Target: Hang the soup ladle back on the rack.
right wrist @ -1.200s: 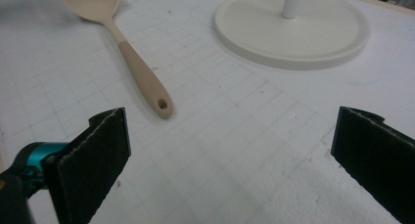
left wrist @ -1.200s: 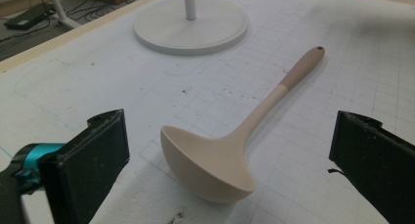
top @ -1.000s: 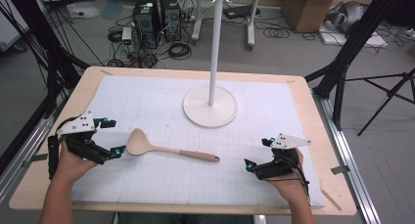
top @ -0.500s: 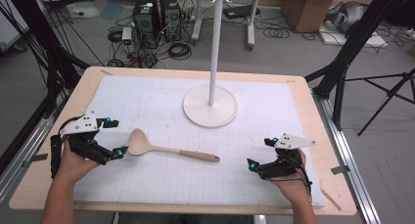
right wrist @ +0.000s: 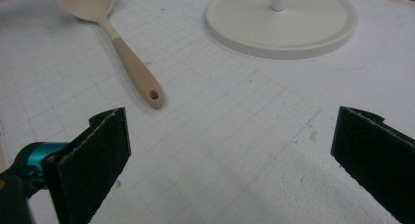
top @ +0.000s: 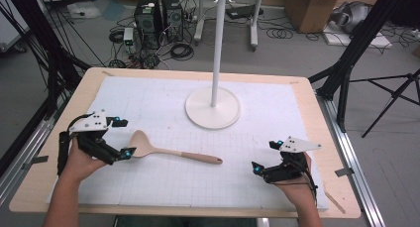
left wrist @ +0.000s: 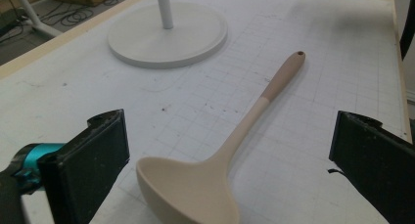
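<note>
Left hand-held gripper [top: 121, 137] wide beside spoon [top: 171, 151] bowl, right hand-held gripper [top: 266, 156] wide

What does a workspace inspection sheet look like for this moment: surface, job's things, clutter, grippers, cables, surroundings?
Surface: wooden table under a white gridded mat, lightly scuffed.
Job's things: beige spoon lies flat, bowl toward the left gripper; hole at the handle end.
Clutter: white stand with round base on the mat; nothing else seen.
Grippers: left gripper open, bowl between its jaws, untouched; right gripper open, apart from the spoon.
Cables: black cable trails from each gripper; tangle on the floor.
Surroundings: computer towers, cardboard boxes, black tripod legs.
</note>
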The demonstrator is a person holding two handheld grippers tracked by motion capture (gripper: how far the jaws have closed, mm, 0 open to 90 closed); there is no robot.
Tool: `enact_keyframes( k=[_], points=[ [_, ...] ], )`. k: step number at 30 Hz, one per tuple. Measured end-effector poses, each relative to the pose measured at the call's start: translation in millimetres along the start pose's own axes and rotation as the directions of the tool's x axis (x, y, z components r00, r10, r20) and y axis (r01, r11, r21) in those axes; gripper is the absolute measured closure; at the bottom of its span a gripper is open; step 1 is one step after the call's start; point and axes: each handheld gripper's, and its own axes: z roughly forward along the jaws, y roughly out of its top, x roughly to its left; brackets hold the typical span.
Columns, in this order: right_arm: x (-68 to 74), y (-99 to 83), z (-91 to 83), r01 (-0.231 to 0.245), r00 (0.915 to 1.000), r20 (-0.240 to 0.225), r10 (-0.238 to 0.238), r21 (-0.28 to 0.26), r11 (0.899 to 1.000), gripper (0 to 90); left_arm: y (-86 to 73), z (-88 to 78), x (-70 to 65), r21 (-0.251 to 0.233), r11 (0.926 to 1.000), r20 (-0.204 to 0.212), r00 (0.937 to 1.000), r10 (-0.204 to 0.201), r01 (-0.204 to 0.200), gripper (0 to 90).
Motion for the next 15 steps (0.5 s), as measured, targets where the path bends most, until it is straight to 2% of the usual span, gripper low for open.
enact_keyframes(
  k=[7,10,11,14,15],
  points=[
    [-2.6,-1.3,-4.0,-0.009,0.9999,0.005,0.009,-0.01,1.0,0.3,18.1,22.6,-3.4,0.053,0.9978,0.043,0.9984,0.037,-0.039,1.7],
    [-3.2,-1.7,-3.9,-0.011,0.9999,0.007,0.011,-0.009,1.0,0.3,22.1,30.1,-4.6,0.072,0.9964,0.056,0.9976,0.04,-0.044,1.7],
    [-3.5,-2.4,-3.3,-0.01,0.9999,0.007,0.01,-0.006,1.0,0.3,24.8,36.5,-5.6,0.094,0.9941,0.069,0.9965,0.048,-0.054,1.7],
    [-3.8,-3.0,-2.9,-0.007,0.9999,0.008,0.007,-0.002,1.0,0.3,27.7,45.0,-7.6,0.114,0.9917,0.087,0.995,0.049,-0.059,1.7],
    [-4.0,-3.5,-2.9,-0.013,0.9999,0.01,0.013,-0.001,1.0,0.3,30.5,53.6,-8.7,0.14,0.987,0.108,0.9922,0.063,-0.078,1.7]
  ],
)
